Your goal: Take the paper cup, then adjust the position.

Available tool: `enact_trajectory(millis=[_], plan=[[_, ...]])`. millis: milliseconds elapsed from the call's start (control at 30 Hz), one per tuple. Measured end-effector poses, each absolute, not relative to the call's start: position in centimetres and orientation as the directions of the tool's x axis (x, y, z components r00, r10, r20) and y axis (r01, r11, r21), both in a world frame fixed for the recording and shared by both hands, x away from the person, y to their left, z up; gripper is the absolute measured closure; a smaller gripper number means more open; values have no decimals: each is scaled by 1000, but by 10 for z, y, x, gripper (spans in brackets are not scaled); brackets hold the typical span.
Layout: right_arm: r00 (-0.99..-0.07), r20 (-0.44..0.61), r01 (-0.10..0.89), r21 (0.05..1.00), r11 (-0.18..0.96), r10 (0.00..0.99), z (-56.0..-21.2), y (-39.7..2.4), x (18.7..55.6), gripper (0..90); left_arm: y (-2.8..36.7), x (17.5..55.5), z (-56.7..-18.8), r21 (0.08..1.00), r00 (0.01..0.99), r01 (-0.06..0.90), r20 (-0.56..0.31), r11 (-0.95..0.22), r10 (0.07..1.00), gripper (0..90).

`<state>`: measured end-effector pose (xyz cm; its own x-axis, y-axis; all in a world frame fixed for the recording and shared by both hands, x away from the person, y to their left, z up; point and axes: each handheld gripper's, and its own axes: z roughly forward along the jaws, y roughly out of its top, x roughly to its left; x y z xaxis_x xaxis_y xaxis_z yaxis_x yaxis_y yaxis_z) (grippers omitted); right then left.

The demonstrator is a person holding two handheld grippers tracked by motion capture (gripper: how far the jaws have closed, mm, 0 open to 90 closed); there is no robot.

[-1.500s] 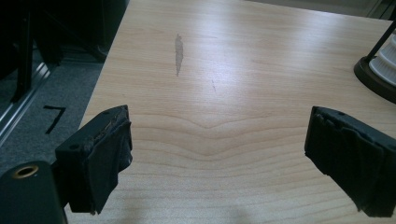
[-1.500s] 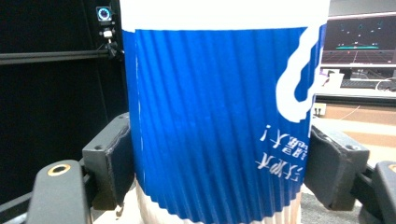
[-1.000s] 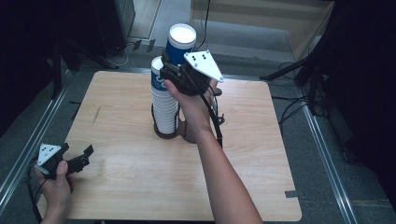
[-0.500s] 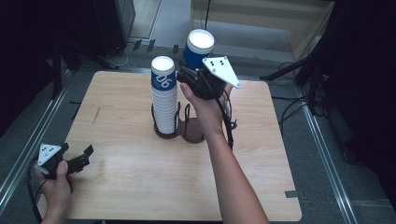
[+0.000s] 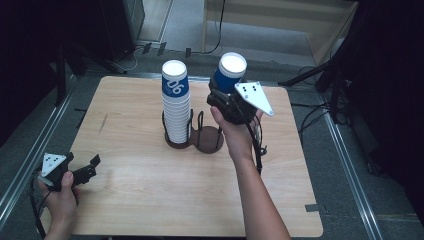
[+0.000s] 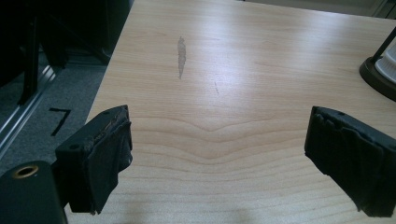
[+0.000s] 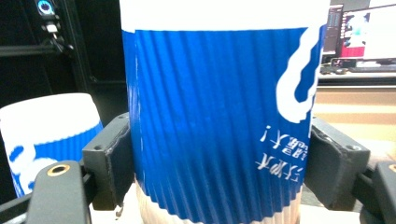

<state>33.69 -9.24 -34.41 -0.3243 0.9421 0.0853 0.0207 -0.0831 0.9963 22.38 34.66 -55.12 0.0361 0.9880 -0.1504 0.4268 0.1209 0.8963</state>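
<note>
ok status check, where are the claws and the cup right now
Right claw shut on blue cup, upside down, above the empty holder ring. Left claw open, nothing in it, low at the table edge. Cup stack close beside.

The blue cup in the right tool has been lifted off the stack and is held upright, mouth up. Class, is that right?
Not quite: the blue cup in the right tool is upside down; the right gripper view shows its print inverted. It is off the stack.

light: bright overhead on table (image 5: 150, 200) | surroundings: dark | glare: sheen on wood | blur: slight, close cup (image 7: 219, 116)
</note>
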Motion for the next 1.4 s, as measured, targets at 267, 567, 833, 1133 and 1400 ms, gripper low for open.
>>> enact_trajectory(millis=[267,567,833,1133,1400], plan=[[-305,80,51,996,-67,949,-378,-110,322,209,347,224,-551,896,44,427,-153,120,987,82],[-314,59,86,996,-34,947,-404,-115,312,209,347,223,-551,897,43,424,-153,121,987,82],[-324,53,116,993,-16,945,-430,-119,295,209,341,220,-551,909,29,411,-95,75,995,81],[-354,63,159,987,-6,933,-460,-121,280,211,329,213,-535,918,72,397,-50,18,996,81],[-392,-12,162,983,82,920,-476,-109,273,217,310,215,-521,921,187,391,-76,-3,979,82]])
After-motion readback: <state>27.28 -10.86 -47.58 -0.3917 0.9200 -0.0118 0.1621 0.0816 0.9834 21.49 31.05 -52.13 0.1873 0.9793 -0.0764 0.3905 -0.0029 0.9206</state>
